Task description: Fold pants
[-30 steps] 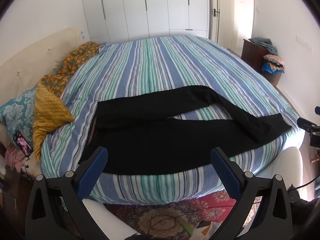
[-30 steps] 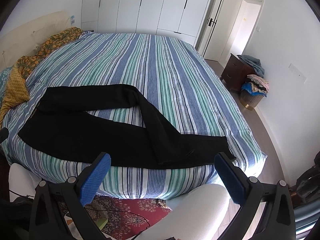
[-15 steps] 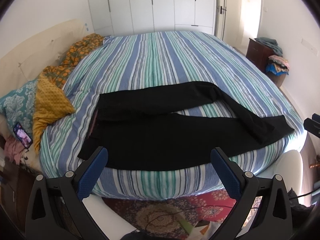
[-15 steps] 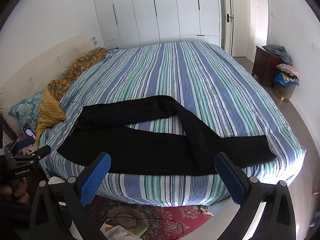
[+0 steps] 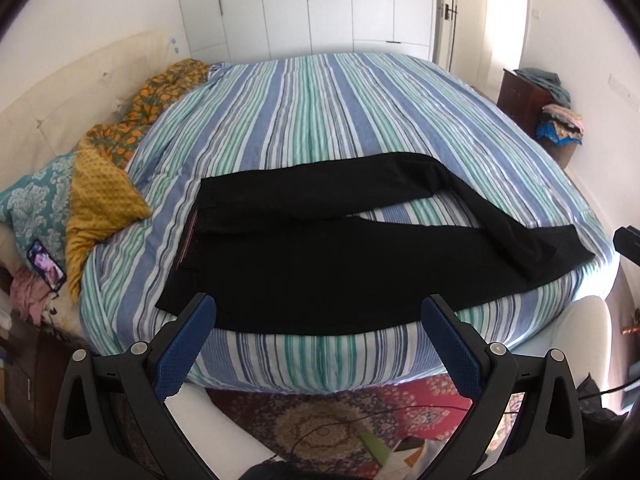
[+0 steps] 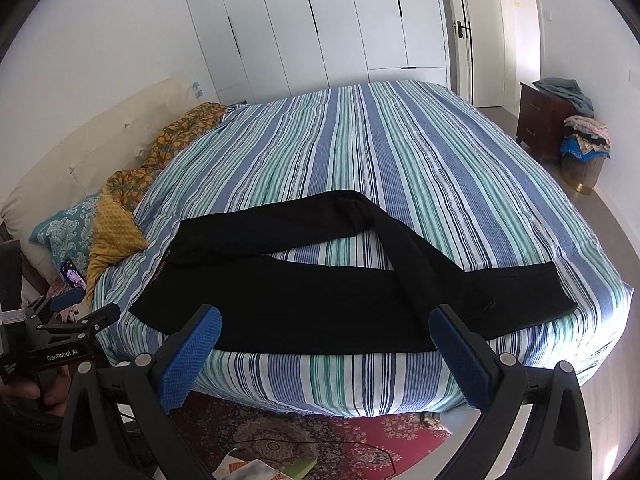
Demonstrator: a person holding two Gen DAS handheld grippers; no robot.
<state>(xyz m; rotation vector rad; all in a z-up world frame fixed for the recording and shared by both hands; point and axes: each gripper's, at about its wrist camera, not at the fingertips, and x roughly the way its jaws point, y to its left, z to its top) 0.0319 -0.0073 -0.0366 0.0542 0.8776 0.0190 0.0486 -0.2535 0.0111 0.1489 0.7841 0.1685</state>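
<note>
one pair of black pants (image 5: 340,264) lies flat along the near edge of the striped bed (image 5: 328,120), waistband left and two legs running right, the far leg bent across the near one, while both tongs, left (image 5: 318,340) and right (image 6: 326,354), hover released.

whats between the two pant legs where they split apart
A bare wedge of the striped bedspread shows between the legs of the black pants, clearest in the right wrist view.
</note>
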